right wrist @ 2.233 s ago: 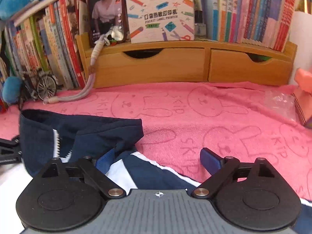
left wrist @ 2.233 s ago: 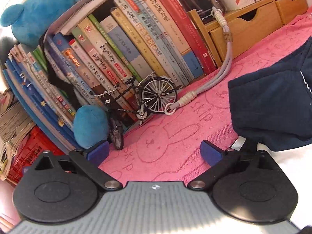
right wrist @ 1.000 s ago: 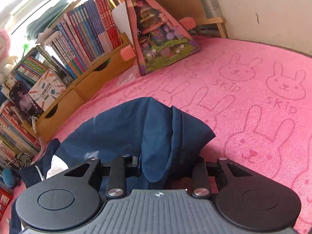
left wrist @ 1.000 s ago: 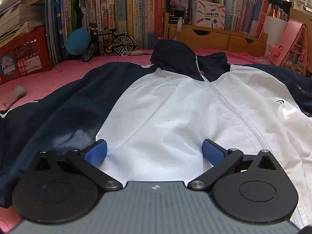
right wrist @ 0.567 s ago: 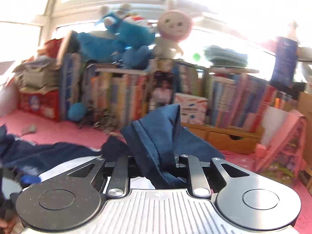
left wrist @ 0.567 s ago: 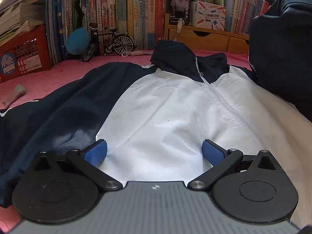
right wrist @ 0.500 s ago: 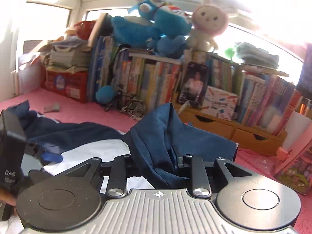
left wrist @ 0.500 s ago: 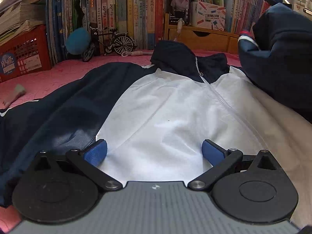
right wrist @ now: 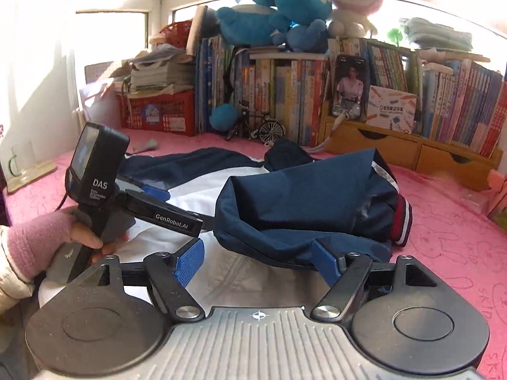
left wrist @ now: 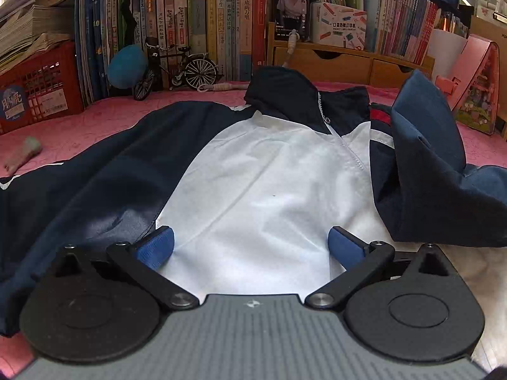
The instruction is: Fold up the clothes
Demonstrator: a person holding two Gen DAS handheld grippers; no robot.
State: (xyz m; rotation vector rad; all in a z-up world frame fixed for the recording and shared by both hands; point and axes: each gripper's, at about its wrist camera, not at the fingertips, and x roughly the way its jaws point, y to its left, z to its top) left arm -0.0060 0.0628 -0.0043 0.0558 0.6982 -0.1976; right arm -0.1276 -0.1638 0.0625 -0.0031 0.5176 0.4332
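A navy and white zip jacket point(left wrist: 269, 174) lies front up on the pink bunny-print cloth point(right wrist: 459, 237). Its navy right sleeve point(left wrist: 427, 158) is folded in over the body, red and white cuff showing. My left gripper point(left wrist: 250, 247) stands open low over the white front panel, nothing between its pads. My right gripper point(right wrist: 256, 261) has its jaws opening. The sleeve point(right wrist: 304, 202) drapes loosely over its right fingertip point(right wrist: 323, 262), and the pads do not press it. In the right wrist view a hand in a pink fingerless glove point(right wrist: 41, 237) holds the left gripper point(right wrist: 177, 205).
Behind the jacket stand rows of books, a red crate point(left wrist: 35, 95), a model bicycle point(left wrist: 180, 69), a wooden drawer unit point(left wrist: 348, 63) and a pink house-shaped toy point(left wrist: 475, 95). Plush toys point(right wrist: 285, 9) sit on top of the books.
My right gripper swung left with the navy sleeve, laid it over the jacket's right side, and spread its jaws off the fabric. The left gripper stayed put.
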